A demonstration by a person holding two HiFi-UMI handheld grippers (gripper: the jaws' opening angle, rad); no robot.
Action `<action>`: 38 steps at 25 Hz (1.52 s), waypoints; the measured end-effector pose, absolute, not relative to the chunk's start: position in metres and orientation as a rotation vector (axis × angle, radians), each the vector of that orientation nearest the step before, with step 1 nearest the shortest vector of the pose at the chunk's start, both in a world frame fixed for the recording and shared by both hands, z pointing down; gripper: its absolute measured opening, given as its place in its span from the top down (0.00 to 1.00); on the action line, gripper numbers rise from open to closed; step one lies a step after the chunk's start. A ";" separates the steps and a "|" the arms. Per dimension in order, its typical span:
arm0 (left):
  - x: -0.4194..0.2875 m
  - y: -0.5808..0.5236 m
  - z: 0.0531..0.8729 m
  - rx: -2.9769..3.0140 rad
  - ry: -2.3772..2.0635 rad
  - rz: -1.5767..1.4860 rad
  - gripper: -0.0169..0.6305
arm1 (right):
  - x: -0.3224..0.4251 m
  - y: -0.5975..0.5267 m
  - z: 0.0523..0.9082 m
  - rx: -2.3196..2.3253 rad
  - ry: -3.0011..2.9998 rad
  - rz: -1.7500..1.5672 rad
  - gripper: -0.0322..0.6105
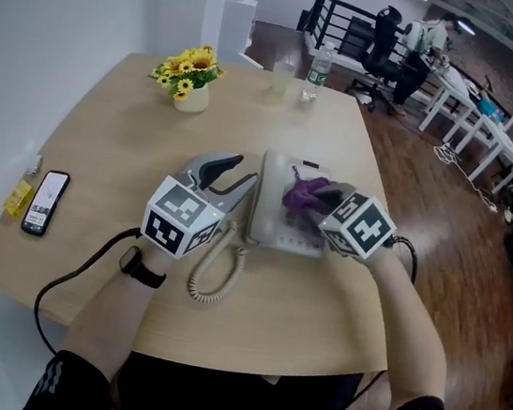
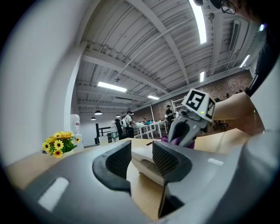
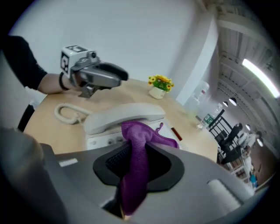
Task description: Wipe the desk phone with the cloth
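Observation:
A pale grey desk phone point(image 1: 274, 213) lies in the middle of the wooden table, handset point(image 3: 124, 117) resting on its cradle. My right gripper point(image 1: 321, 201) is over the phone's top, shut on a purple cloth point(image 3: 136, 135). The cloth is bunched between the jaws and trails onto the phone's keypad. In the head view the cloth point(image 1: 304, 193) lies on the phone's right half. My left gripper point(image 1: 234, 175) hovers just left of the handset, jaws apart and empty. In the left gripper view the phone's edge point(image 2: 145, 169) shows beyond the left gripper point(image 2: 141, 155).
The phone's coiled cord point(image 1: 219, 270) loops towards the table's front edge. A pot of yellow flowers point(image 1: 190, 81), a cup point(image 1: 282, 78) and a water bottle point(image 1: 318, 71) stand at the back. A smartphone point(image 1: 46, 201) and a yellow item point(image 1: 19, 197) lie at the left edge.

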State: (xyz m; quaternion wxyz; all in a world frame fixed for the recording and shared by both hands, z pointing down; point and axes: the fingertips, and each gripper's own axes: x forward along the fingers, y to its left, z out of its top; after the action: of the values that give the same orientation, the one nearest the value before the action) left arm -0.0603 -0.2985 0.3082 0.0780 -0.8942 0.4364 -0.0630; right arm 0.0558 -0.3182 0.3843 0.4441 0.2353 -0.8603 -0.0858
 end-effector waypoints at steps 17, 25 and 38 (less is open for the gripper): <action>-0.061 -0.300 0.313 -2.682 1.314 -0.203 0.75 | 0.062 -0.318 0.314 0.665 -2.187 -0.289 0.81; -0.062 -0.298 0.306 -2.681 1.319 -0.169 0.75 | 0.018 -0.398 0.359 0.746 -2.120 -0.103 0.81; -0.061 -0.296 0.302 -2.678 1.312 -0.162 0.75 | 0.026 -0.247 0.403 0.459 -2.113 -0.304 0.81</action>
State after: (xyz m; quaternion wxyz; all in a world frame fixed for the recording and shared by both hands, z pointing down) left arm -0.0611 -0.2958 0.3021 0.0772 -0.8940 0.4380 -0.0541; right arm 0.0259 -0.2474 0.4029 0.4608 0.1865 -0.8588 -0.1237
